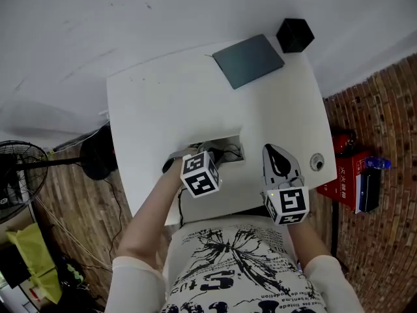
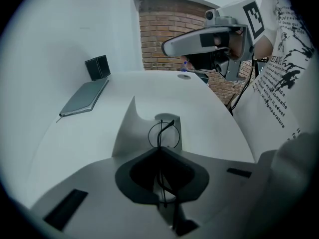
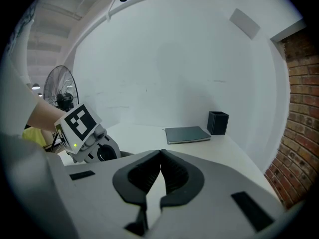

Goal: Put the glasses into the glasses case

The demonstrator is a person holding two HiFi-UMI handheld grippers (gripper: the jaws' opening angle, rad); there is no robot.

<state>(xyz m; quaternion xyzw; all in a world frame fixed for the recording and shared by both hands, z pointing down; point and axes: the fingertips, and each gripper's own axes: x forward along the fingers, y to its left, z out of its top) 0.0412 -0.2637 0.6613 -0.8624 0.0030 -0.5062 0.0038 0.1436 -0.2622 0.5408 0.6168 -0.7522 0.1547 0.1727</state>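
Observation:
Thin black wire glasses (image 2: 164, 133) hang from my left gripper (image 2: 160, 151), whose jaws are shut on the frame. The round lens sits just over the open white glasses case (image 2: 130, 131), whose lid stands up on the left. In the head view the left gripper (image 1: 207, 154) points steeply down at the case (image 1: 225, 139) near the table's front edge, and the glasses (image 1: 225, 152) show as dark lines there. My right gripper (image 1: 272, 154) hovers to the right of the case. Its jaws (image 3: 160, 153) are shut with nothing between them.
A grey notebook (image 1: 247, 59) and a black box (image 1: 294, 34) lie at the far end of the white table (image 1: 163, 103). A small round metal fitting (image 1: 316, 162) sits by the right edge. A fan (image 1: 19, 175) and a red box (image 1: 348, 175) stand on the floor.

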